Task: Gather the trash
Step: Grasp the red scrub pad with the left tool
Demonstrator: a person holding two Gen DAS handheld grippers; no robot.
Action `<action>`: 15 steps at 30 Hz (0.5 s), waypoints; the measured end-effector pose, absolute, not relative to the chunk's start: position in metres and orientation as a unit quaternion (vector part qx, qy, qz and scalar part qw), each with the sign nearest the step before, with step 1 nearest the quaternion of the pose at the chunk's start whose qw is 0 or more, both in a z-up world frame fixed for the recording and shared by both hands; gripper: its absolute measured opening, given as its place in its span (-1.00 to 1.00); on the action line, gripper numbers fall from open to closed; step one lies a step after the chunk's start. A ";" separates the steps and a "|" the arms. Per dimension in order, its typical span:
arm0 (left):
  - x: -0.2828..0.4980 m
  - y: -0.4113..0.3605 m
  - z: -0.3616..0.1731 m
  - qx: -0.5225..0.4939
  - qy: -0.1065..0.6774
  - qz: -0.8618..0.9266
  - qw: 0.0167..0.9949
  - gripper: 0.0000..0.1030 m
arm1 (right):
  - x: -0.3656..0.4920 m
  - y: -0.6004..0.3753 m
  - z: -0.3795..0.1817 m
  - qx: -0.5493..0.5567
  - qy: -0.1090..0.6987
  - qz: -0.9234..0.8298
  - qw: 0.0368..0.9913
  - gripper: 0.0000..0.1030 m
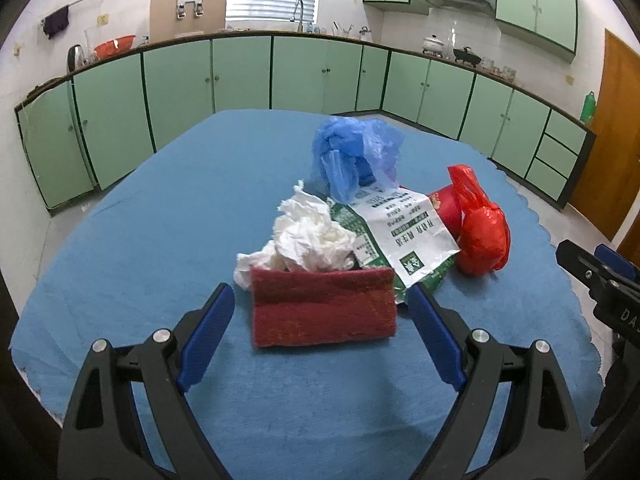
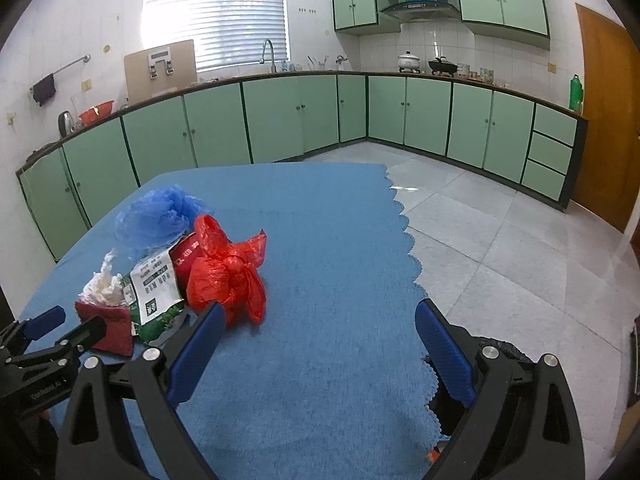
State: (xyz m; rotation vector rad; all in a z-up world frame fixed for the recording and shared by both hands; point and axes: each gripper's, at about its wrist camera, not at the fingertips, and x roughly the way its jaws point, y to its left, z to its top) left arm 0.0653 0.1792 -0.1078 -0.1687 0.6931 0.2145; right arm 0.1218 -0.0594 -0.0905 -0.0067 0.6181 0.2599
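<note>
1. Two tools hover over a blue-clothed desk (image 2: 320, 264), both with fingers spread apart and holding nothing.
2. The left tool (image 1: 322, 308) faces a dark red scouring pad (image 1: 324, 308) lying between its fingertips.
3. Behind the pad, touching: crumpled white tissue (image 1: 308, 240), a green-white wrapper (image 1: 400, 236), a blue bag (image 1: 356, 156), a red bag (image 1: 482, 236).
4. The right tool (image 2: 318, 330) sits beside the red bag, with bare cloth ahead.
5. Green cabinets (image 2: 280, 116) line the walls.

A matt, felt-like blue cloth (image 1: 160, 220) covered the table. The red pad (image 1: 324, 306) looked coarse and fibrous, the tissue (image 1: 308, 240) soft crumpled paper. The blue bag (image 1: 352, 156) and red bag (image 1: 482, 232) were thin glossy plastic, and the printed wrapper (image 1: 404, 236) was shiny.
</note>
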 end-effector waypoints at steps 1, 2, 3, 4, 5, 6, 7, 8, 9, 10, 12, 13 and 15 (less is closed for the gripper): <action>0.067 0.178 -0.109 -0.082 0.342 0.102 0.930 0.67 | 0.122 -0.059 -0.091 -0.004 0.304 0.127 0.944 0.82; 0.069 0.178 -0.110 -0.082 0.344 0.101 0.930 0.67 | 0.122 -0.059 -0.092 -0.003 0.305 0.127 0.944 0.82; 0.070 0.177 -0.111 -0.080 0.348 0.101 0.929 0.67 | 0.122 -0.058 -0.092 -0.003 0.306 0.127 0.944 0.82; 0.072 0.177 -0.113 -0.078 0.352 0.103 0.927 0.67 | 0.122 -0.058 -0.093 -0.003 0.306 0.127 0.944 0.82; 0.074 0.176 -0.114 -0.077 0.355 0.103 0.926 0.67 | 0.122 -0.057 -0.093 -0.004 0.306 0.128 0.943 0.82; 0.076 0.176 -0.116 -0.077 0.360 0.105 0.924 0.67 | 0.122 -0.056 -0.094 -0.006 0.307 0.129 0.943 0.82; 0.077 0.175 -0.117 -0.078 0.363 0.107 0.922 0.67 | 0.122 -0.056 -0.094 -0.007 0.308 0.129 0.942 0.82; 0.079 0.176 -0.120 -0.081 0.369 0.107 0.920 0.67 | 0.122 -0.056 -0.095 -0.008 0.309 0.130 0.942 0.82; 0.079 0.175 -0.122 -0.084 0.372 0.109 0.918 0.67 | 0.122 -0.056 -0.096 -0.008 0.310 0.130 0.942 0.82; 0.079 0.176 -0.123 -0.086 0.374 0.110 0.917 0.67 | 0.122 -0.056 -0.097 -0.008 0.312 0.130 0.941 0.82; 0.081 0.178 -0.126 -0.092 0.380 0.111 0.914 0.67 | 0.123 -0.056 -0.098 -0.008 0.313 0.131 0.941 0.82; 0.082 0.180 -0.128 -0.095 0.383 0.110 0.912 0.67 | 0.123 -0.056 -0.098 -0.008 0.314 0.131 0.940 0.82; 0.083 0.180 -0.130 -0.100 0.385 0.106 0.911 0.62 | 0.123 -0.056 -0.099 -0.008 0.315 0.131 0.940 0.82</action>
